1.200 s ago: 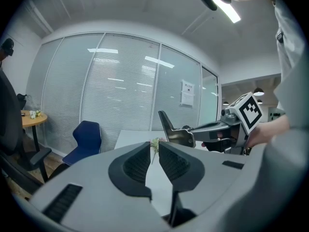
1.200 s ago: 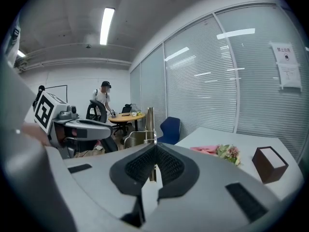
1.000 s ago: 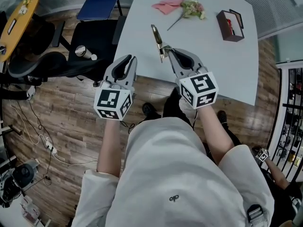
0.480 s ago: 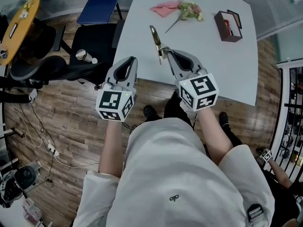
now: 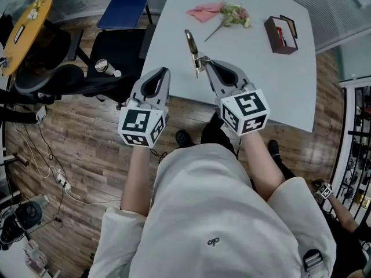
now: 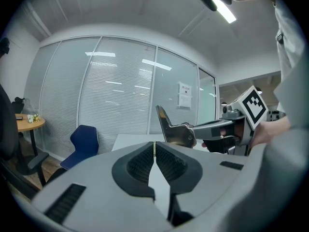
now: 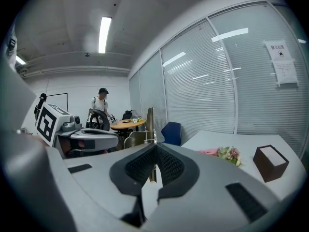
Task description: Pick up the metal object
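1. Nearest, the left gripper (image 5: 163, 72) hangs over the wooden floor (image 5: 87, 149), just short of the near edge of the white table (image 5: 261, 80). Its jaws are together with nothing between them.
2. Just beside it, the right gripper (image 5: 203, 62) reaches over that table edge. Its jaws are clamped on the lower end of the metal object (image 5: 191, 44).
3. The metal object is a long, brassy blade that sticks up and away from the right gripper's tips. In the left gripper view it appears to be clear of the tabletop.
4. Judged from this, the grasp is made and the lift is the step in hand. The grip sits near one end of the blade, so the long free part could pivot or slip. The next move calls for a firm clamp and a slow, straight rise without rolling the wrist.
5. Farther along the table lie a flower sprig (image 5: 235, 13) and a pink cloth (image 5: 204, 10), touching each other. A brown box (image 5: 282, 35) sits to their right. All three are well apart from the metal object.
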A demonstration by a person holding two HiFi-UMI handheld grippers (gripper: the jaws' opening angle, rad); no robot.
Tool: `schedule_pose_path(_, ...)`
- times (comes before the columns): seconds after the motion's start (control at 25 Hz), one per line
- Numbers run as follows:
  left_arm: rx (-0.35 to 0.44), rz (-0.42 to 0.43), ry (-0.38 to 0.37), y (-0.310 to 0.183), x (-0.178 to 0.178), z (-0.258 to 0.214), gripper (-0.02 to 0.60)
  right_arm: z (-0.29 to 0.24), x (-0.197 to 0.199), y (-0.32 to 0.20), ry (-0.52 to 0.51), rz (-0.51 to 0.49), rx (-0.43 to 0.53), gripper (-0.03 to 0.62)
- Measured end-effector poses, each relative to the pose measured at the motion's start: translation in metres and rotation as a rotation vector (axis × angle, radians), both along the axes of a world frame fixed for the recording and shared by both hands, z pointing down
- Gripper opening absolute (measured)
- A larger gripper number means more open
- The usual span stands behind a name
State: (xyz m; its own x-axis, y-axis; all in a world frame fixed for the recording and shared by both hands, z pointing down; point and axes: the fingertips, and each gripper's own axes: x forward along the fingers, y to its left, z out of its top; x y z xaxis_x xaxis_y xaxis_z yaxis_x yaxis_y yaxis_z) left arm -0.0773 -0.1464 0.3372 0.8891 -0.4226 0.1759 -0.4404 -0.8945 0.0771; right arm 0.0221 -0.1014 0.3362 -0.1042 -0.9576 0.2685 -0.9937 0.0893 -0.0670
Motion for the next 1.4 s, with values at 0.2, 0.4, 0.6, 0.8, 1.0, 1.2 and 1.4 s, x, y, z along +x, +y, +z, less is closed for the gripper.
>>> schedule_pose_path(0.2,0.004,-0.003,0.002,0.001,-0.0013,-0.0022,0.028,-0.002,-0.0021,0.0001,0.002,-0.007,0.004,0.012)
schedule_pose_path(0.4,0.008,0.0,0.0,0.0012,-0.0003,-0.0028,0.028,-0.0028,-0.0018,-0.0002,-0.002,-0.009,0.008,0.012)
schedule_pose_path(0.6,0.01,0.005,0.0,0.0032,0.0007,-0.0035,0.026,-0.0037,-0.001,0.0006,-0.002,-0.007,0.01,0.012)
schedule_pose_path(0.8,0.011,0.004,0.001,0.0021,-0.0012,-0.0028,0.023,-0.0044,-0.0022,0.0001,-0.004,-0.005,0.014,0.012)
schedule_pose_path(1.0,0.007,0.003,-0.006,0.0007,0.0002,-0.0018,0.02,-0.0039,-0.0002,-0.0007,-0.009,-0.007,0.009,0.012)
schedule_pose_path(1.2,0.006,0.002,-0.003,-0.0006,0.0008,-0.0011,0.02,-0.0038,0.0005,-0.0022,-0.008,-0.01,0.011,0.012)
schedule_pose_path(1.4,0.007,0.001,0.0,-0.0007,0.0016,-0.0028,0.02,-0.0043,0.0004,-0.002,-0.008,-0.013,0.009,0.012)
